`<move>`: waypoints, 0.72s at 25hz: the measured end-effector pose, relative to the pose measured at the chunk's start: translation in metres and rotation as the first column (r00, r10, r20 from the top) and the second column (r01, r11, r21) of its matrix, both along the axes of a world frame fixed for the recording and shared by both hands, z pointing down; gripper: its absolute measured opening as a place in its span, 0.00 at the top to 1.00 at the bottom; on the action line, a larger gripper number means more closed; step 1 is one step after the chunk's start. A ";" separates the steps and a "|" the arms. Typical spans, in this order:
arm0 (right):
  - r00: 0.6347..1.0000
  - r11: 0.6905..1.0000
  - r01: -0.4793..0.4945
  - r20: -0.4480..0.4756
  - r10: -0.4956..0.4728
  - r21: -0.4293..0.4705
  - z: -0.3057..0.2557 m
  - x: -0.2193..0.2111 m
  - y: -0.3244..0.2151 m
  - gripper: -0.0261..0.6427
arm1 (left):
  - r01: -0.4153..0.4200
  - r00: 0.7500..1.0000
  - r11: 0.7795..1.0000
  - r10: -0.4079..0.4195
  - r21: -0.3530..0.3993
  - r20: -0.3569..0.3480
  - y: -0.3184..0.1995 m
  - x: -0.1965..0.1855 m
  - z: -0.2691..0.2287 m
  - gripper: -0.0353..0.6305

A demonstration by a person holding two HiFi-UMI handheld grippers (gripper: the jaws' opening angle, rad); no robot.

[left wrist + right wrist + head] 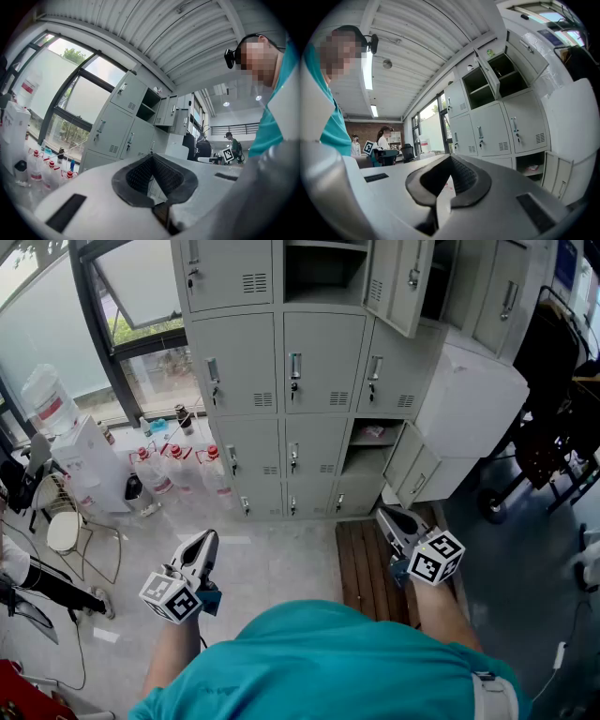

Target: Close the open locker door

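left gripper (207,536), right gripper (383,515), both closed, open locker door (403,279) ahead

Bright daylight, crisp from the head, bent and soft-edged from the grippers

Daylight pours through the window (141,324) at the head view's upper left, bleaching the glass pale, and the lockers (281,362) are evenly lit, with soft shadow only inside their open compartments. Both gripper views bow strongly and fade into black, vignetted corners. A strip lamp (368,70) glares white in the right gripper view. The jaws, closest to each lens, are blurred.
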State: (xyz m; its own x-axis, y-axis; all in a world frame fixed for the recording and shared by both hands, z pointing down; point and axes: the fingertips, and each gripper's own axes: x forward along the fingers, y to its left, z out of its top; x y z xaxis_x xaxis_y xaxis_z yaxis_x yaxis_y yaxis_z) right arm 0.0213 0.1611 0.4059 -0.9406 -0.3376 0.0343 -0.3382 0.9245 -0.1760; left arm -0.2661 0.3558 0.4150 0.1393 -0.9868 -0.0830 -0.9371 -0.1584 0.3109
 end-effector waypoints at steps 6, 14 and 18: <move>1.000 1.000 0.005 -0.013 -0.005 0.007 -0.004 -0.010 0.001 0.97 | -0.012 1.000 1.000 0.012 0.004 0.002 -0.001 -0.003 -0.006 0.94; 1.000 1.000 0.015 0.004 -0.015 -0.023 -0.013 -0.037 0.001 0.97 | -0.022 1.000 1.000 0.022 0.013 -0.003 0.002 -0.029 -0.012 0.94; 0.999 0.999 -0.011 0.033 0.012 -0.044 -0.020 -0.056 0.002 0.97 | -0.032 0.999 0.999 0.032 0.009 -0.011 0.007 -0.054 -0.016 0.94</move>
State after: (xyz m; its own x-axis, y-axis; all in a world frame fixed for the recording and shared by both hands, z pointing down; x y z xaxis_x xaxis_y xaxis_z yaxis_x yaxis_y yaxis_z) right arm -0.0351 0.1627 0.3861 -0.9376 -0.3472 0.0181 -0.3420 0.9118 -0.2274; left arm -0.3205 0.3626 0.3987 0.1699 -0.9810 -0.0934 -0.9279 -0.1912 0.3201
